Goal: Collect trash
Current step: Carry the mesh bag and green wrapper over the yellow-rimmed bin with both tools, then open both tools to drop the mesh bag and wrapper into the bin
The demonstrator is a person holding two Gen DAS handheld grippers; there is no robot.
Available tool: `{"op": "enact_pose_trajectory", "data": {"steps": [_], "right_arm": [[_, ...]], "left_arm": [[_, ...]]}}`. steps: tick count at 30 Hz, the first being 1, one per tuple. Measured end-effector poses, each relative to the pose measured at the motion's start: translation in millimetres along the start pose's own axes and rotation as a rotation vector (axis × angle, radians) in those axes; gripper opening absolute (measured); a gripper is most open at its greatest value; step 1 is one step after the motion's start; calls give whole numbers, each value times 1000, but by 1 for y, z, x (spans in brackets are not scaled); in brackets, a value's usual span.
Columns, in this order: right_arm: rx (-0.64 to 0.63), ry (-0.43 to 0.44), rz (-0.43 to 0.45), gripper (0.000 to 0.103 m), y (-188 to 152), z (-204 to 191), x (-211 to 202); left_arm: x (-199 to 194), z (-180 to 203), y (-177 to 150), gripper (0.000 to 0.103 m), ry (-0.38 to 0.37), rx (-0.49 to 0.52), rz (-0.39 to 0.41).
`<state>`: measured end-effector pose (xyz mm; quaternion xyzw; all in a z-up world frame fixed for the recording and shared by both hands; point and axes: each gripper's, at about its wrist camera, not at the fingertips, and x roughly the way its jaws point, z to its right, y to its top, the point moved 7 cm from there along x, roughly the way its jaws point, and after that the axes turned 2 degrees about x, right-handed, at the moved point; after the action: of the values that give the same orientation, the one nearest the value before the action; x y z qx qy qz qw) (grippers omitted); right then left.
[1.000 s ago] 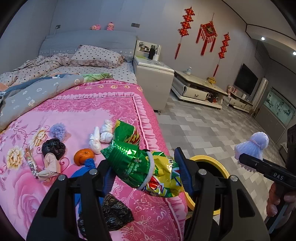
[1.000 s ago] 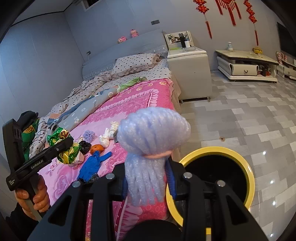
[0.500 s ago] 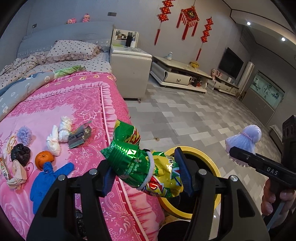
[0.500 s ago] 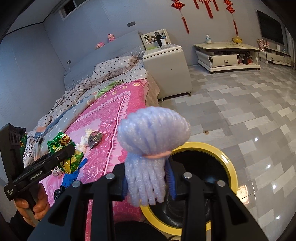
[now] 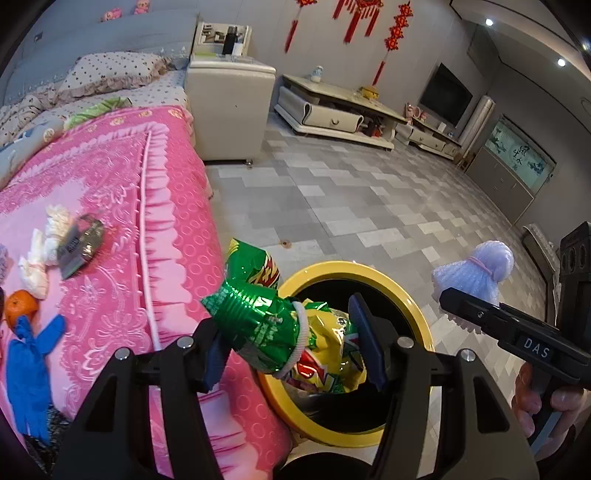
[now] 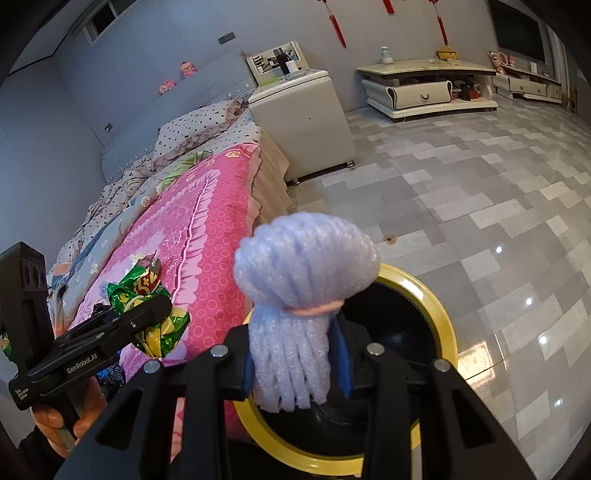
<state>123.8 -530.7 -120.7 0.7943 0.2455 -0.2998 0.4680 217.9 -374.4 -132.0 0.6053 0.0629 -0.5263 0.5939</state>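
Left tool (image 5: 288, 350) clamps snack bag (image 5: 280, 325), right tool (image 6: 295, 373) clamps foam net (image 6: 303, 288); orange (image 5: 20, 302) (left view only).

A white nightstand (image 5: 229, 110) stands beside the pink-covered bed (image 5: 110, 177) — red wall ornaments (image 5: 354, 14) above.
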Motion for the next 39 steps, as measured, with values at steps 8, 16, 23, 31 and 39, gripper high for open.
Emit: {"op": "enact_pose_trajectory", "data": {"steps": [8,16,23,31,39], "right_arm": [[56,-30,-20,32,-6,27,13],[73,-46,-31,34,-16,39,11],[89,-58,-34,39,-18,44,5],[105,-79,-27,55,-25,47,-5],[105,-92,-17,61,-35,42,-11]], "left_arm": [[34,14,-11,57,-68,-10,-62],[36,24,-11,62,-80,5,-64],[26,24,-6,69,-78,2,-48],[11,22,-6,82,-67,-6,-32],[-11,-11,-8,91,25,-20,4]]}}
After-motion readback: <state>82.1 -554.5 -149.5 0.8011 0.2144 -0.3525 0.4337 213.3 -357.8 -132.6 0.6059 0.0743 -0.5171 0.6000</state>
